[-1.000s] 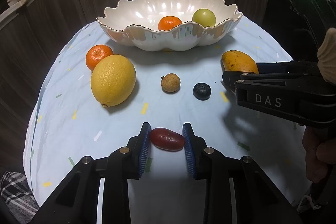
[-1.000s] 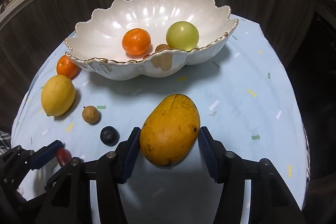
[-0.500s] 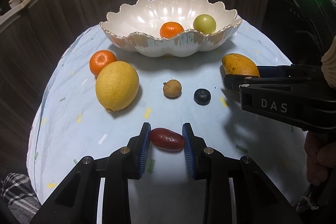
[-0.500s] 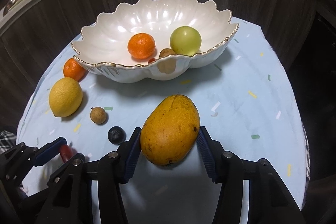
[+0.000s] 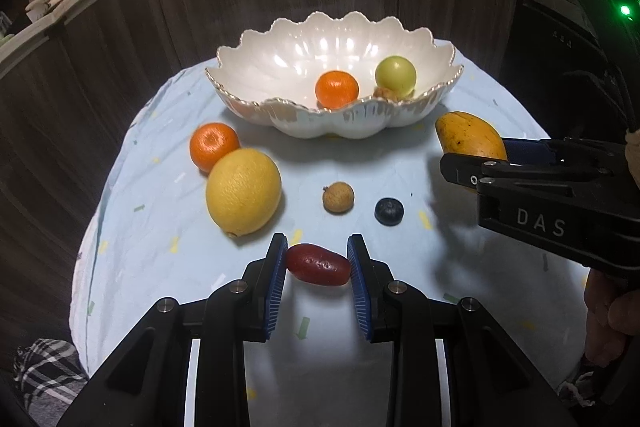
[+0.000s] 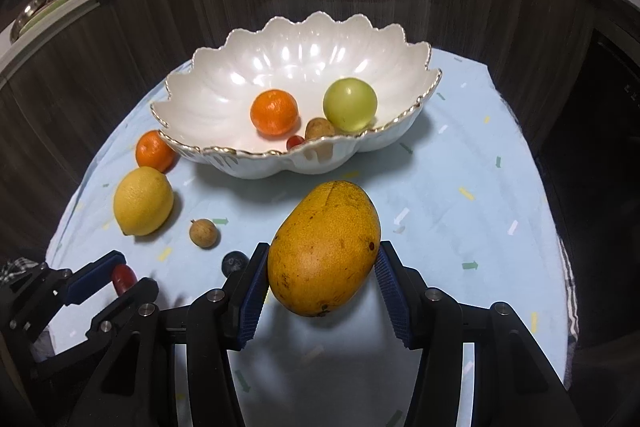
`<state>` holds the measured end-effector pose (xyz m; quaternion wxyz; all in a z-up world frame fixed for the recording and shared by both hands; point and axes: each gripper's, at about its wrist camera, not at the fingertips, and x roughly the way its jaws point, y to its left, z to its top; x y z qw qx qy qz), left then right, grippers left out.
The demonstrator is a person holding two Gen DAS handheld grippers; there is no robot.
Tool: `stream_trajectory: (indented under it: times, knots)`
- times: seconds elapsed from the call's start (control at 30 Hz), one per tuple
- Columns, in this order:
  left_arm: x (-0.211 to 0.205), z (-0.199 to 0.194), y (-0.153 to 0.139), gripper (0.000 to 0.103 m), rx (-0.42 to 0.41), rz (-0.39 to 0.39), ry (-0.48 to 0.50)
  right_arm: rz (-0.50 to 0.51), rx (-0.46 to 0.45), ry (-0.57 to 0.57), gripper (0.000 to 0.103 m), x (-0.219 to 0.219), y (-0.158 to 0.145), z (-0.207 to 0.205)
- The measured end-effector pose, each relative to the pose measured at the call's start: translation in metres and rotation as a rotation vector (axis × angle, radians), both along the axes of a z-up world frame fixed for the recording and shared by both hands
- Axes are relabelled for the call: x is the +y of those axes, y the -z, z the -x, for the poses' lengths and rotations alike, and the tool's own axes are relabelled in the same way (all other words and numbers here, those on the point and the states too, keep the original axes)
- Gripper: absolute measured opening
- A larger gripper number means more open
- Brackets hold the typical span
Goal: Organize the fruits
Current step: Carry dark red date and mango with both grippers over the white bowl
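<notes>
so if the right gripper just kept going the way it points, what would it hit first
Probably the bowl. The right gripper, shut on the mango, aims at its near wall, with only bare cloth between. Depth is uncertain; it might reach the cloth first.

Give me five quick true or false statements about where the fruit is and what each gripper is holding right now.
1. The right gripper grips the mango. True.
2. The left gripper is empty. False: it is shut on the red fruit.
3. The lemon lies in the bowl. False: it sits on the cloth.
4. The green fruit is in the bowl. True.
5. The blueberry is in the bowl. False: it is on the cloth.
</notes>
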<state>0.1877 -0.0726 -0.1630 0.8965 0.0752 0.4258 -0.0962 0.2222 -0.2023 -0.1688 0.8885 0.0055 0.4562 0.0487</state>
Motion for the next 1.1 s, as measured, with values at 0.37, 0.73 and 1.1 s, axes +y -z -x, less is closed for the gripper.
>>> stream_trajectory:
  times: [0.37, 0.73, 1.1]
  knots:
    - [0.005, -0.005, -0.024, 0.031, -0.037, -0.001, -0.018, 0.003, -0.053, 0.015, 0.053, -0.004, -0.025, -0.001]
    - [0.009, -0.027, -0.050, 0.031, -0.084, 0.008, -0.040, 0.007, -0.107, 0.022, 0.053, -0.009, -0.049, -0.012]
    - [0.010, -0.058, -0.070, 0.031, -0.115, 0.031, -0.048, 0.027, -0.157, 0.022, 0.053, -0.012, -0.071, -0.033]
